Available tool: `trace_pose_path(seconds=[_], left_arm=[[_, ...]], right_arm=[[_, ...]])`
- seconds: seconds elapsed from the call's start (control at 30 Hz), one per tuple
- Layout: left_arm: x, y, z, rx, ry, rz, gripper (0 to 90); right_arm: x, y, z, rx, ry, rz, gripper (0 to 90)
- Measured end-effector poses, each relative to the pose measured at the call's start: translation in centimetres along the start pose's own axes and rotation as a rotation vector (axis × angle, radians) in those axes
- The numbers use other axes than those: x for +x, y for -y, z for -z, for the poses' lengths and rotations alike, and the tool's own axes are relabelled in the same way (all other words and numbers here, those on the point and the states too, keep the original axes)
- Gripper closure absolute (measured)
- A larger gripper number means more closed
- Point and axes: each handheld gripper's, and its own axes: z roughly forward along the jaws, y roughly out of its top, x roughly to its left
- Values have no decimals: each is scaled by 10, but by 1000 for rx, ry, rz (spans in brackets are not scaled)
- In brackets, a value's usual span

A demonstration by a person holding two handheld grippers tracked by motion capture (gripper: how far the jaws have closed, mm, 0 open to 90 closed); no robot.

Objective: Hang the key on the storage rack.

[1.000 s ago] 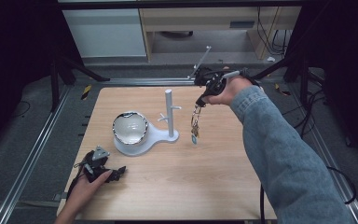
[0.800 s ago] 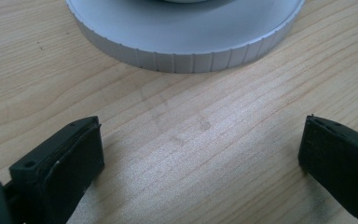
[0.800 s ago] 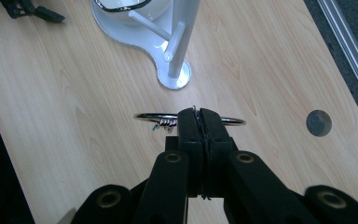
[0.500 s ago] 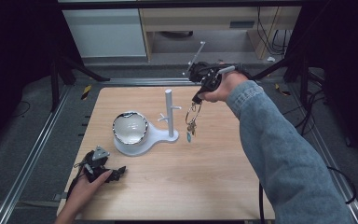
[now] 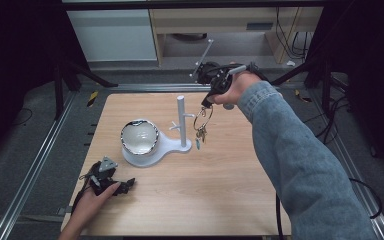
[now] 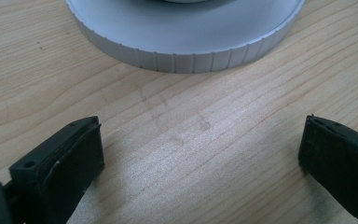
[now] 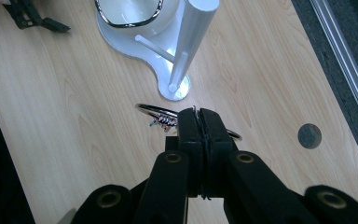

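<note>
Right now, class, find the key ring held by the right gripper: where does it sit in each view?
High view: the key ring hangs below the right gripper, right of the white stand's post.
Left gripper view: not in it.
Right gripper view: centre, clamped at the pads, ring jutting left.
Shared landmark: the white stand's round base.

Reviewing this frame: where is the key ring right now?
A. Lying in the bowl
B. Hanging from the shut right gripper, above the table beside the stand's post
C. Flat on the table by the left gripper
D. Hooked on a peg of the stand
B: the right gripper is shut on the key ring, which dangles clear of the post and table.
</note>
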Motion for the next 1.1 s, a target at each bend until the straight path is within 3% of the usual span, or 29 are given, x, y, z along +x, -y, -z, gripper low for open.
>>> trace_pose_path(seconds=[1.1], left_arm=[[0,0,0,0,0,0,0]], right_arm=[[-7,-23,-36,16,-45,9,885]])
